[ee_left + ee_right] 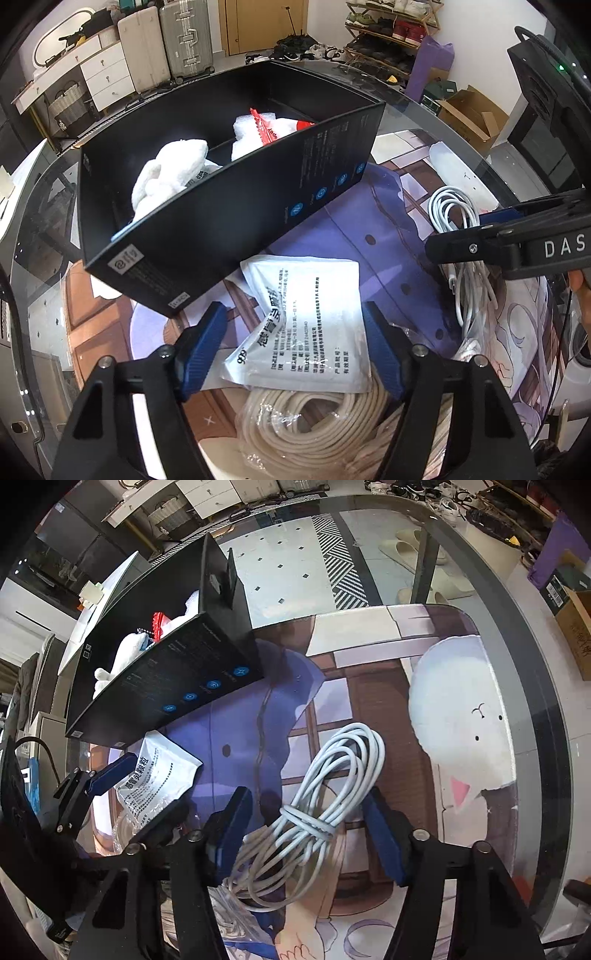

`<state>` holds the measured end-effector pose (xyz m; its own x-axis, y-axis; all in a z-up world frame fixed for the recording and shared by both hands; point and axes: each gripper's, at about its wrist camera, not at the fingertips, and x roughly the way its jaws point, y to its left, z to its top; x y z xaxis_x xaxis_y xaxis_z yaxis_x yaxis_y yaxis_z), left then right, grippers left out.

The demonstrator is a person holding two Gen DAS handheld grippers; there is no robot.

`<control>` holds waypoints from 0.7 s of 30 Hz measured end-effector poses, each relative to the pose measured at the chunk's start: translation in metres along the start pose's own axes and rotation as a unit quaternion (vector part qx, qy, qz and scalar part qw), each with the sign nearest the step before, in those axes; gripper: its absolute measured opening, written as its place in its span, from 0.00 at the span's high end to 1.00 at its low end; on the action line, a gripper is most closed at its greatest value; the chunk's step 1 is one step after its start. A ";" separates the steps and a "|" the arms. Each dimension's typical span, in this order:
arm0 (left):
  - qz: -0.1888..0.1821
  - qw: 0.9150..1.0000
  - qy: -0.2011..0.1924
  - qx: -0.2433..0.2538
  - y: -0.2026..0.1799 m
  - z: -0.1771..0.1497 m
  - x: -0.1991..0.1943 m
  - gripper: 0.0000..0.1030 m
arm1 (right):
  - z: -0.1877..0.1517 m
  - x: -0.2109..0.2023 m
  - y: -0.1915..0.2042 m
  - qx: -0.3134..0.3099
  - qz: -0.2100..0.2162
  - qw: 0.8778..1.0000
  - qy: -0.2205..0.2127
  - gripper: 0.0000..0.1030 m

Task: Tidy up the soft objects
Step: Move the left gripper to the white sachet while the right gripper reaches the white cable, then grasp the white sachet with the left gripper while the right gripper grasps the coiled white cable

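Observation:
A flat white sachet (306, 325) with printed text lies on the printed mat, between the blue pads of my left gripper (293, 310). The pads stand beside its edges without clearly pressing, and its near end rests on a bagged coil of beige cord (314, 424). My right gripper (308, 792) points down over a tied bundle of white cable (325, 794), one finger on each side and small gaps showing. Behind stands an open black box (221, 221) holding a white plush toy (166, 173) and a white padded packet with a red strip (266, 129).
A printed anime mat (369, 664) covers a round glass table (535, 701). The black box stands at the mat's far left. In the left wrist view the right gripper (480, 236) reaches in from the right, over the white cable (454, 210). Suitcases, a shoe rack and cartons stand on the floor beyond.

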<state>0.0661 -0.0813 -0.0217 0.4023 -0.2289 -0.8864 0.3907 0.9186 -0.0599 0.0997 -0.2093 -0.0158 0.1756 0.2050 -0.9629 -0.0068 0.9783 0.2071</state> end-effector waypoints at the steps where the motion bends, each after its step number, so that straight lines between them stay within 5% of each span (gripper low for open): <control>1: 0.000 1.000 0.000 -0.001 0.001 0.000 -0.001 0.35 | -0.001 -0.001 -0.002 0.000 0.001 1.000 0.000 0.53; 9: -0.008 1.000 -0.001 -0.015 0.006 -0.003 -0.005 0.50 | -0.008 -0.001 -0.010 -0.020 0.004 1.000 -0.008 0.70; 21: -0.006 0.999 0.002 -0.037 0.018 -0.008 -0.012 0.63 | -0.007 -0.018 -0.002 -0.058 0.035 0.997 -0.033 0.71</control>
<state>0.0617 -0.0596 -0.0157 0.3942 -0.2397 -0.8872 0.3334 0.9369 -0.1050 0.0894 -0.2147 -0.0003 0.2355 0.2736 -0.9326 -0.1337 0.9596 0.2477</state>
